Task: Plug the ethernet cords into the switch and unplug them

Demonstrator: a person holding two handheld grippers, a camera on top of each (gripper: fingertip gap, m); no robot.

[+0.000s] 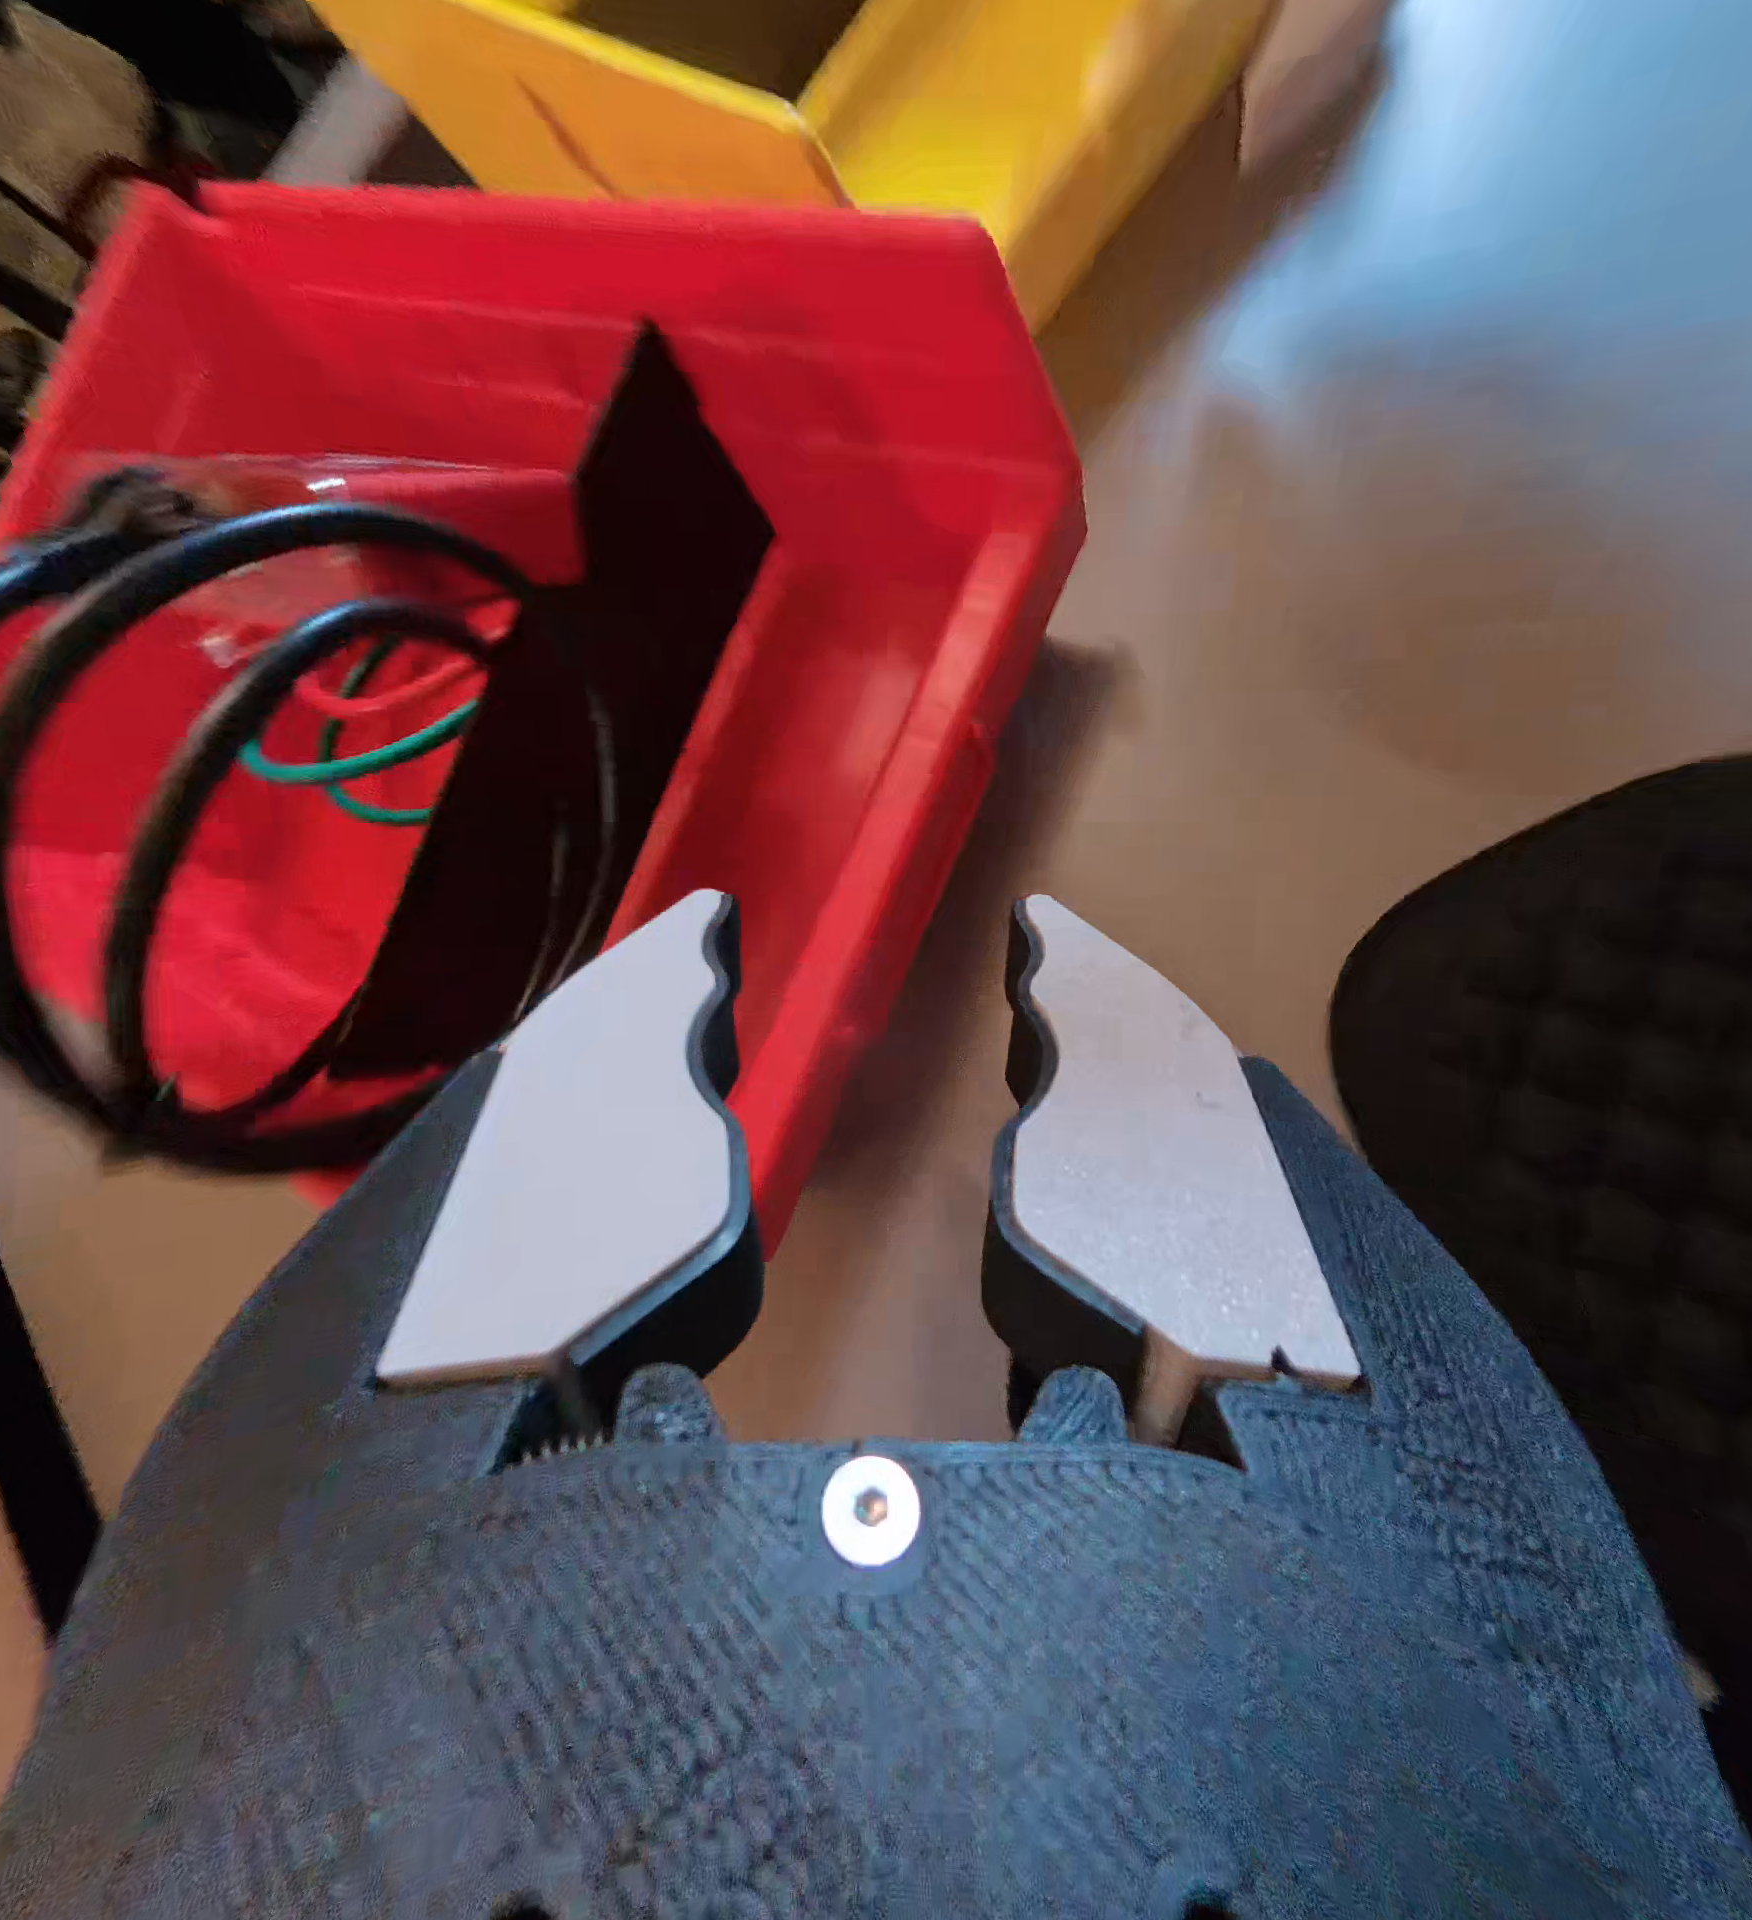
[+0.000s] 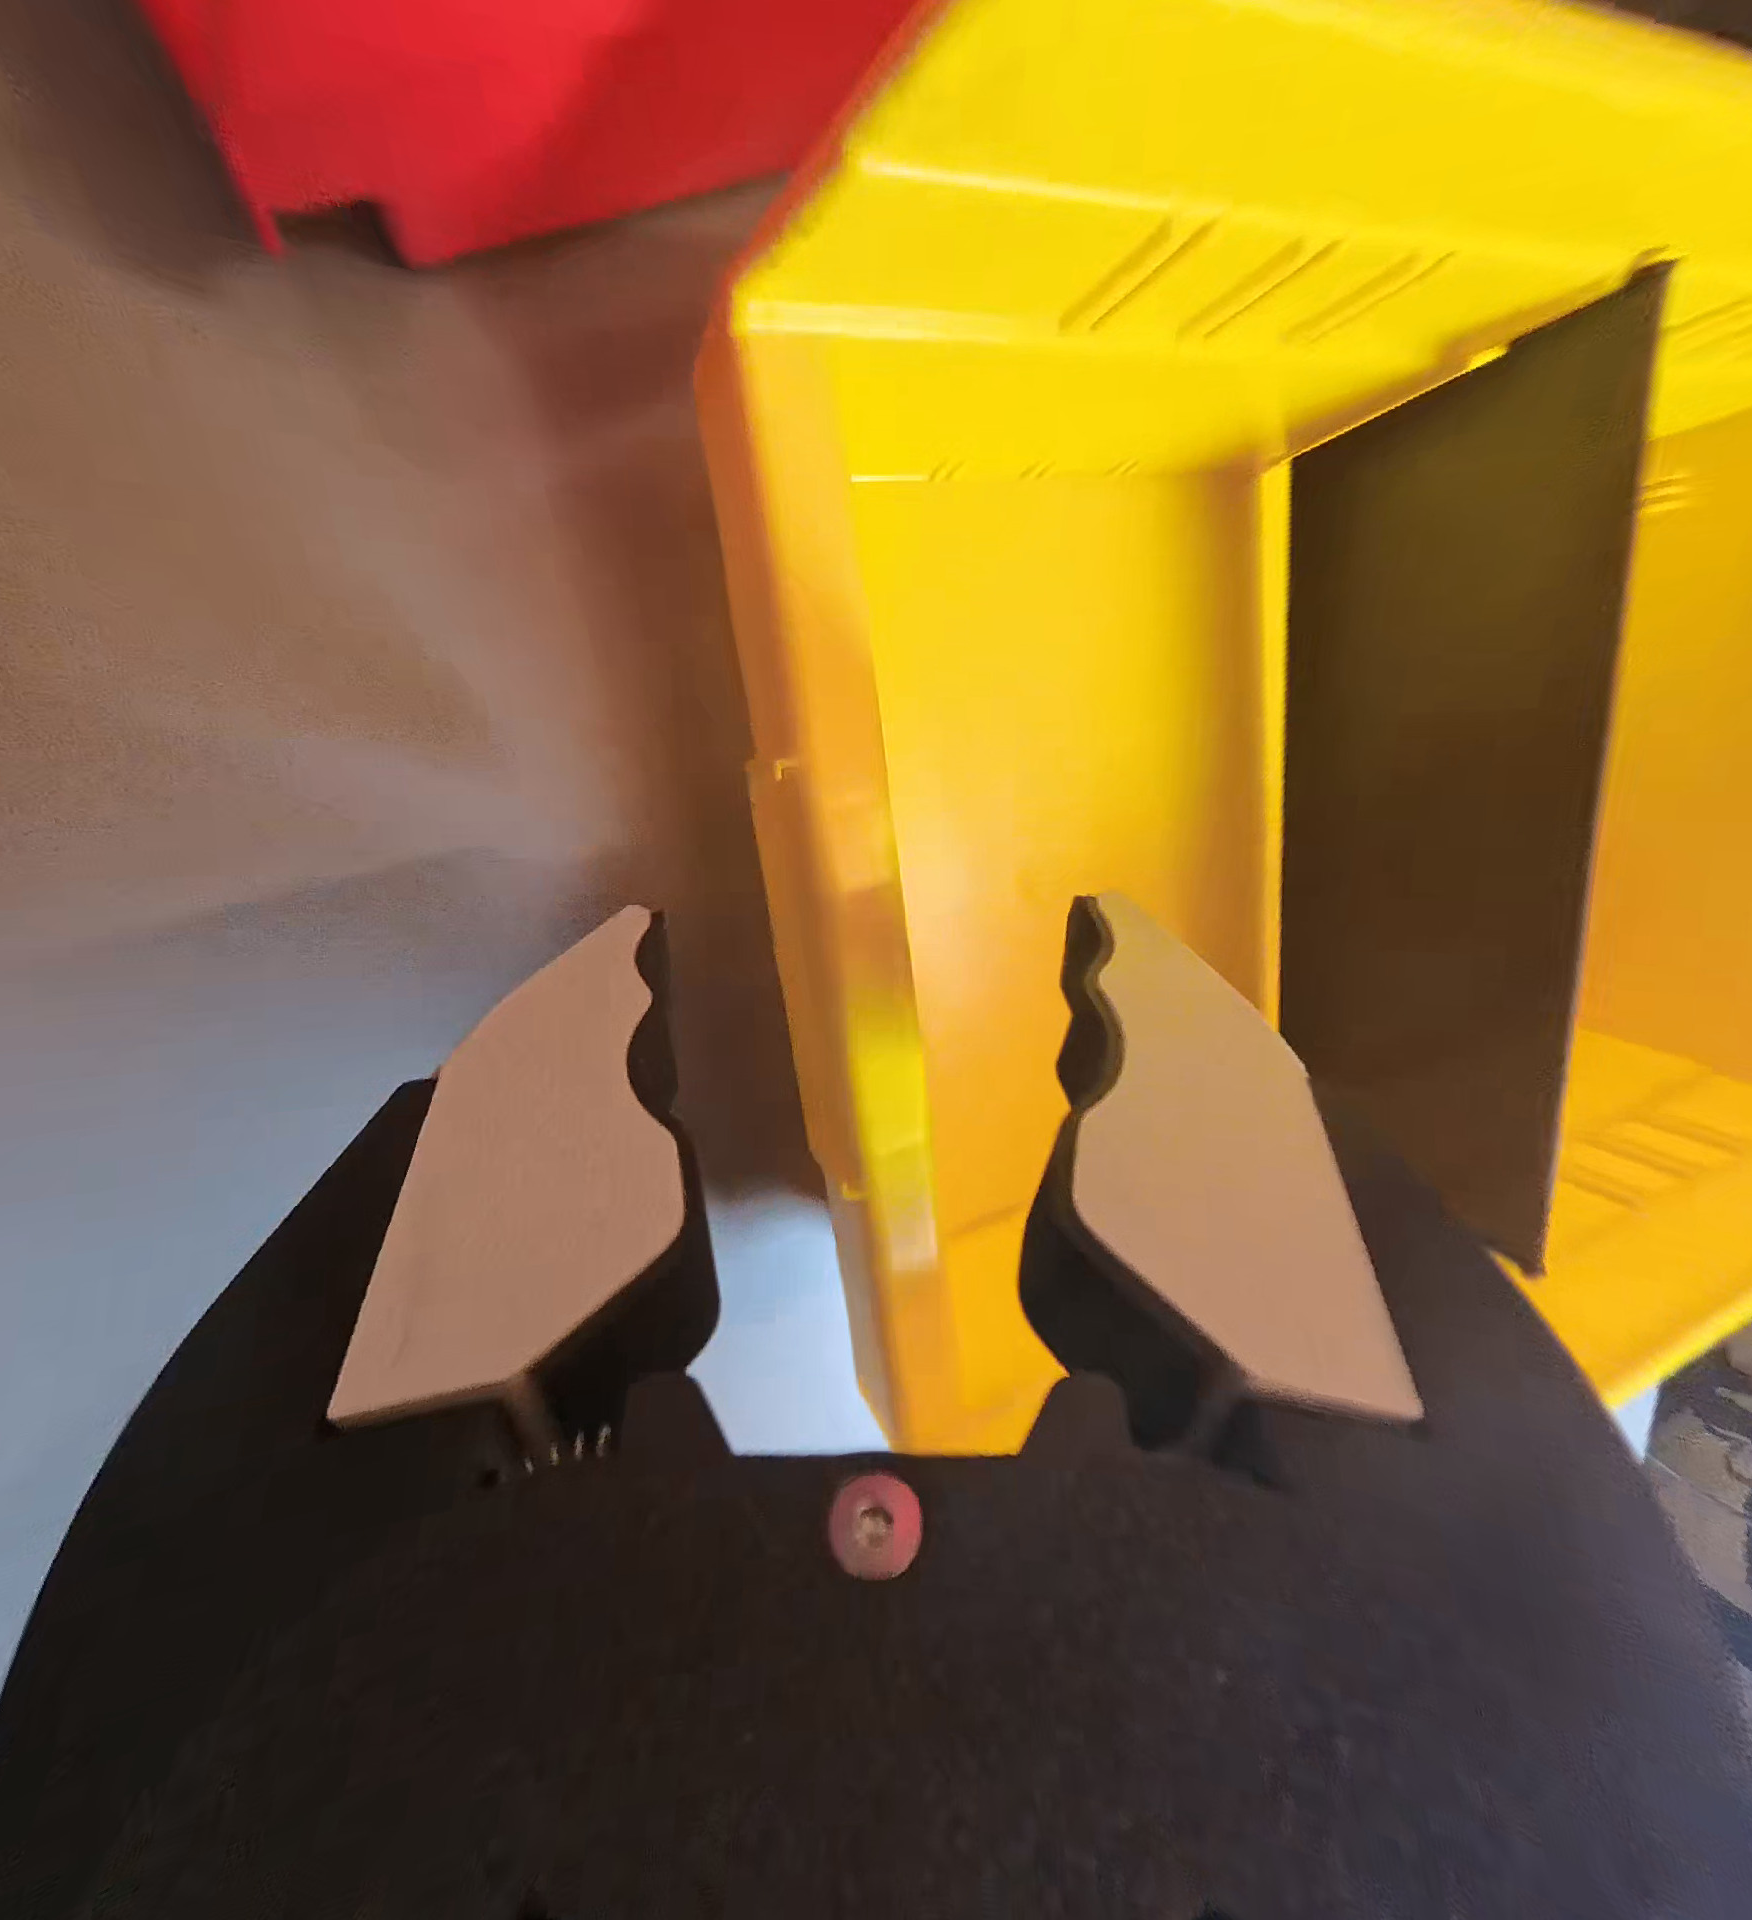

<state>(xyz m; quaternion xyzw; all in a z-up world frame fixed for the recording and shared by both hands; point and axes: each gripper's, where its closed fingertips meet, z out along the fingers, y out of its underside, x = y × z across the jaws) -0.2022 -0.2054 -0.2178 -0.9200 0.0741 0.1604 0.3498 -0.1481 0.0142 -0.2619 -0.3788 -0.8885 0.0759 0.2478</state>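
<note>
- Our left gripper (image 1: 872, 925), black printed body with tan fingers, hangs with its jaws parted and nothing between them, above the near right wall of a red plastic bin (image 1: 913, 665).
- Our right gripper (image 2: 867, 930) is likewise spread and empty, straddling the near wall of a yellow plastic bin (image 2: 1059, 416).
- Coiled black cords (image 1: 155, 790) hang over the red bin's left side, with thin green and red wires (image 1: 363, 748) inside, left of its black divider panel (image 1: 633, 665).
- We cannot make out the switch.
- Both bins sit on a brown tabletop (image 1: 1215, 727).
</note>
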